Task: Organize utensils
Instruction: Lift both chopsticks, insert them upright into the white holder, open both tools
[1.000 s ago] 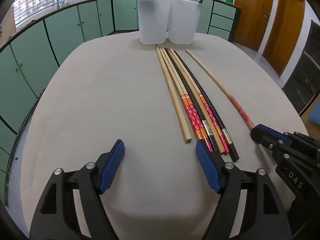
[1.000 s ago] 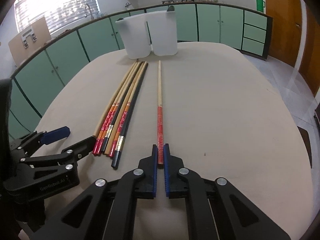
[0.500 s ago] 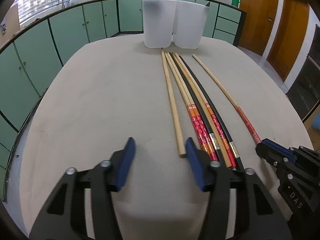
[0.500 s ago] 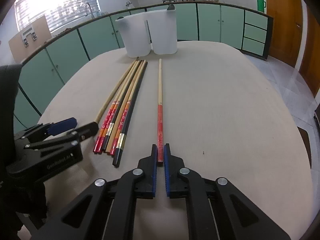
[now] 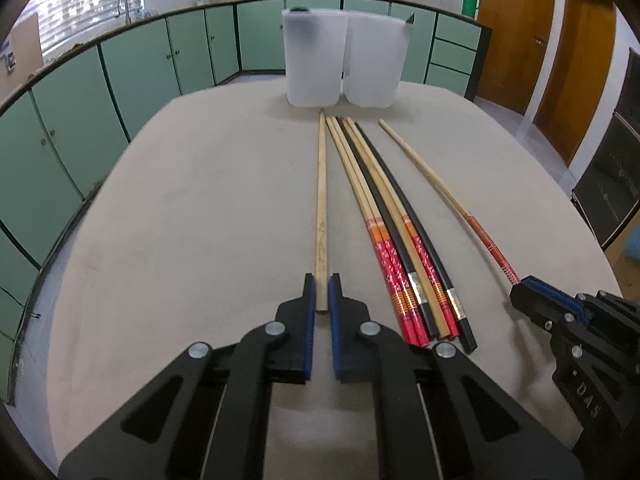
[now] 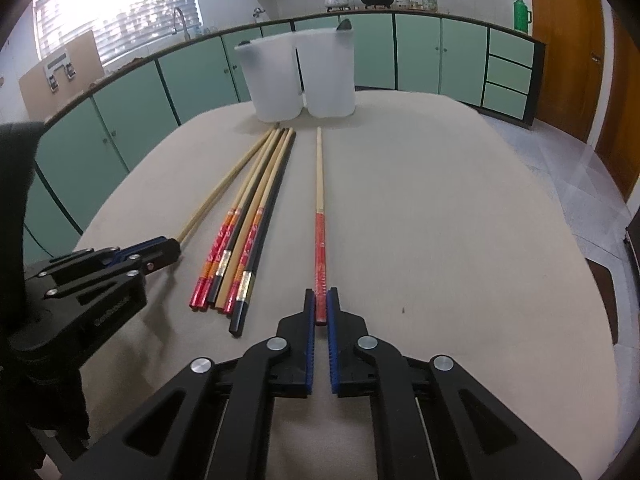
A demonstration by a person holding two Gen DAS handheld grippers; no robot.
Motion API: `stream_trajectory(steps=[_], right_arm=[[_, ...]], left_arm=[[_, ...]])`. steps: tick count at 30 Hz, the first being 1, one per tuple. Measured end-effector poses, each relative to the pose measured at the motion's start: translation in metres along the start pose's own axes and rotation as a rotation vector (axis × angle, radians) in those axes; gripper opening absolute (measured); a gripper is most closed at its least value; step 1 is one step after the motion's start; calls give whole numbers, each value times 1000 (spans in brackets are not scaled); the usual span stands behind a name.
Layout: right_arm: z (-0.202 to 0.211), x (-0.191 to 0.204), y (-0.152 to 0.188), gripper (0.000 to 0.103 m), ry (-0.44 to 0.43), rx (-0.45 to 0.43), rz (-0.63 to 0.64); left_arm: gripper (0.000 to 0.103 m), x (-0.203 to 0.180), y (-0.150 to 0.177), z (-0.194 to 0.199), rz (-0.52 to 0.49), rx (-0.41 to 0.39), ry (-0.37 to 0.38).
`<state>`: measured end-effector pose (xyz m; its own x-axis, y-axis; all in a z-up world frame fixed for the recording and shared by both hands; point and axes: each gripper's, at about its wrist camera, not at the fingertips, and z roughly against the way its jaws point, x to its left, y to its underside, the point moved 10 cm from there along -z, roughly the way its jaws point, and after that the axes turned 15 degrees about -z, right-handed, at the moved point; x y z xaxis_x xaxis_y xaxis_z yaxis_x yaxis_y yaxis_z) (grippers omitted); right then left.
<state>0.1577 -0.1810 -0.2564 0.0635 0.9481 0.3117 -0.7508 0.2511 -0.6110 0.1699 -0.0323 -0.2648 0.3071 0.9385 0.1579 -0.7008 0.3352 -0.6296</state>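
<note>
My left gripper (image 5: 321, 292) is shut on the near end of a plain wooden chopstick (image 5: 321, 204) that lies on the table and points at two white containers (image 5: 314, 62). My right gripper (image 6: 321, 307) is shut on the red end of a red-handled chopstick (image 6: 319, 216), also lying on the table. Between them lies a bundle of several red-patterned and black chopsticks (image 5: 400, 236), also in the right wrist view (image 6: 248, 228). The right gripper shows at the right edge of the left wrist view (image 5: 532, 296); the left gripper shows at the left of the right wrist view (image 6: 160, 250).
The beige table (image 5: 180, 220) has rounded edges on all sides. The two white containers (image 6: 304, 74) stand side by side at the far end. Green cabinets (image 5: 120, 72) run behind the table and wooden doors (image 5: 516, 32) stand at the right.
My left gripper moved right and forward and closed on the plain wooden chopstick. My right gripper stayed shut on the red-handled chopstick and barely moved.
</note>
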Motion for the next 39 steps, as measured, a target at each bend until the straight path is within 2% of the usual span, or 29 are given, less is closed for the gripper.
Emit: stream_trajectory(steps=[10, 16, 19, 26, 33, 39], right_arm=[[43, 11, -49, 6, -55, -109, -6], [71, 21, -94, 6, -92, -185, 7], [81, 30, -117, 6, -119, -209, 20], [84, 52, -178, 6, -170, -210, 64], [98, 78, -231, 6, -191, -256, 143], [129, 99, -278, 6, -265, -304, 171]], left_arm=[[6, 22, -39, 58, -4, -137, -52], [6, 38, -80, 96, 0, -246, -63], [6, 44, -105, 112, 4, -297, -44], [6, 53, -155, 120, -10, -359, -5], [6, 63, -196, 124, -9, -401, 29], [6, 76, -243, 152, -7, -512, 20]])
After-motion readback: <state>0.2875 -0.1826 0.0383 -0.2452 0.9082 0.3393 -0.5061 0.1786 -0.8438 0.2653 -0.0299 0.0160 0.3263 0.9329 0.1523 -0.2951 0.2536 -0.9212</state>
